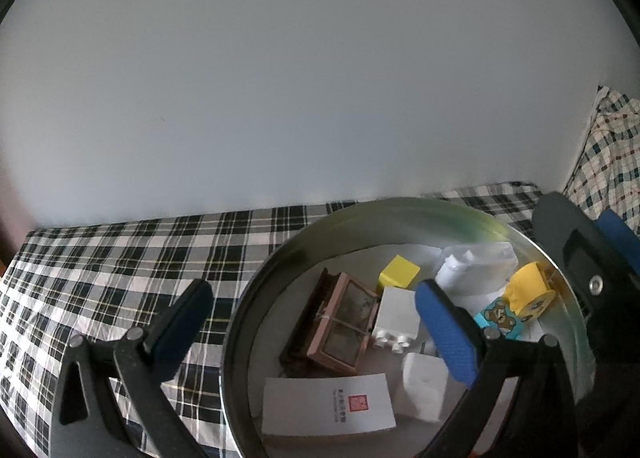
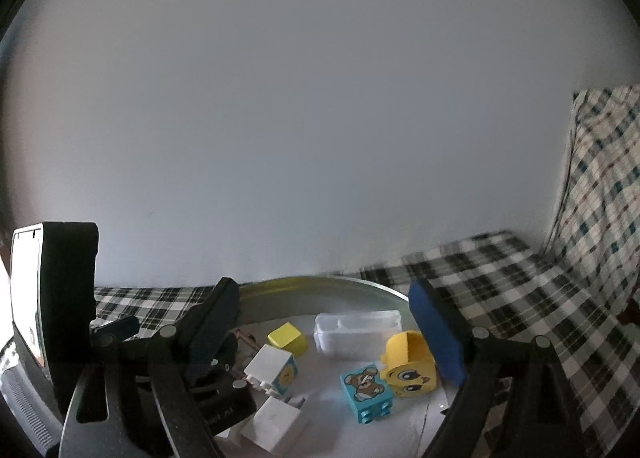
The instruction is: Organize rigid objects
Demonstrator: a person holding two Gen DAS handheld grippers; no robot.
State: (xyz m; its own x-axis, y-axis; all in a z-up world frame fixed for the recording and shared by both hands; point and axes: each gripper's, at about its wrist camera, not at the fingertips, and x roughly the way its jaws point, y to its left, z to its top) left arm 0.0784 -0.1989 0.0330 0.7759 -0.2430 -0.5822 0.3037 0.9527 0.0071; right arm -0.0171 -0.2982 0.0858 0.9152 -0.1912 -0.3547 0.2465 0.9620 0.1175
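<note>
Plaid sheet [image 1: 120,258] against a blank wall, round metal tray [image 1: 400,218] on it w/ blocks inside. Both claws spread, holding nothing. Right claw [image 2: 324,322] is nearer the bear block [image 2: 366,386], low between its fingers, just beside the yellow face block [image 2: 408,366]. Left claw [image 1: 316,314] straddles the tray rim. White card [image 1: 328,402]: red stamp, text too small to read.
</note>
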